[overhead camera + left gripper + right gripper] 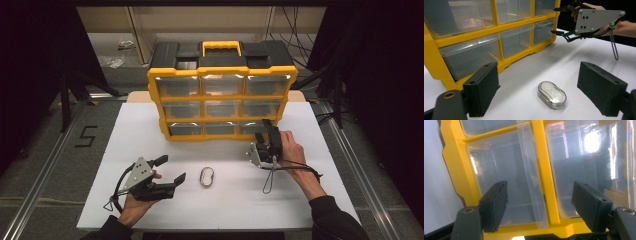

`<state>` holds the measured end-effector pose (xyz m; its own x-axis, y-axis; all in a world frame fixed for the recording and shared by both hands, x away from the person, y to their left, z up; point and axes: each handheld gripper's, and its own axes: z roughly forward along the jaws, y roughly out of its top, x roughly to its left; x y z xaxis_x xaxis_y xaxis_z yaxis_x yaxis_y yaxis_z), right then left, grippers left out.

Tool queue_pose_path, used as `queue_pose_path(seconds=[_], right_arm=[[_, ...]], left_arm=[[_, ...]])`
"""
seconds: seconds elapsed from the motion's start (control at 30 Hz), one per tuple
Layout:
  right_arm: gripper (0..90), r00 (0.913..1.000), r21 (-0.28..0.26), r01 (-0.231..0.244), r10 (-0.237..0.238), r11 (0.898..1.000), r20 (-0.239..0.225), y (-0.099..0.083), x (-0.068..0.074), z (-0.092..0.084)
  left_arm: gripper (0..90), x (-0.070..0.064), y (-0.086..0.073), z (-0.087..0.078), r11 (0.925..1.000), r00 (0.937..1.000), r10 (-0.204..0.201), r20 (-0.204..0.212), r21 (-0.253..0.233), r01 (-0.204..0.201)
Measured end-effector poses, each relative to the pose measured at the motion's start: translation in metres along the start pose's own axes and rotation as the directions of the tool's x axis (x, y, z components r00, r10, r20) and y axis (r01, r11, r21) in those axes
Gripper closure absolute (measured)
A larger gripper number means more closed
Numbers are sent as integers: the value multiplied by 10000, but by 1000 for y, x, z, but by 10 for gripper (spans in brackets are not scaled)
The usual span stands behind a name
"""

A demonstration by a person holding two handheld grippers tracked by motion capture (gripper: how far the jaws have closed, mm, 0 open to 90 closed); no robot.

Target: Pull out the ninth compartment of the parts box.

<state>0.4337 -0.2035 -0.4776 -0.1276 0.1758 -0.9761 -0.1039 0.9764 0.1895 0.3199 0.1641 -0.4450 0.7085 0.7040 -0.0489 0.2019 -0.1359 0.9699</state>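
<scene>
A yellow and black organiser [222, 75] with clear drawers stands at the back of the white table [150, 125]. A small clear lens case [207, 177] with white parts inside lies in the table's middle. My left gripper [171, 169] rests open to its left, and in the left gripper view the case [552, 94] lies just ahead of the jaws [541, 87]. My right gripper [263, 129] is held up at the bottom right drawer [254, 127]. In the right gripper view its jaws [541, 205] stand apart around a clear drawer lip [534, 182], the pads not touching it.
The right gripper's grey plate [596, 20] and looped cord [614, 47] hang over the table's right part. Dark floor and metal rails [45, 170] flank the table. Bare white surface lies in front of the organiser [529, 55].
</scene>
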Motion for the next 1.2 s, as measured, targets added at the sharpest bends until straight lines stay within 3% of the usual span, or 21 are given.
queue_pose_path(seconds=[0.57, 0.67, 0.77, 1.2], right_arm=[[393, 9987, 197, 329, -337, 9993, 387, -3, -1, 9], [412, 9974, 201, 573, -581, 9982, 434, -3, 1, 11], [426, 9976, 295, 414, -429, 9987, 541, -3, 1, 11], [480, 9956, 231, 647, -661, 9976, 663, -1, 3, 17]], left_arm=[[167, 0, 0, 1, 10000, 10000, -28, -1, 8, 28], [167, 0, 0, 1, 10000, 10000, -34, 11, 11, 34], [168, 0, 0, 1, 10000, 10000, -53, 13, 14, 53], [169, 0, 0, 1, 10000, 10000, -30, 28, 45, 30]])
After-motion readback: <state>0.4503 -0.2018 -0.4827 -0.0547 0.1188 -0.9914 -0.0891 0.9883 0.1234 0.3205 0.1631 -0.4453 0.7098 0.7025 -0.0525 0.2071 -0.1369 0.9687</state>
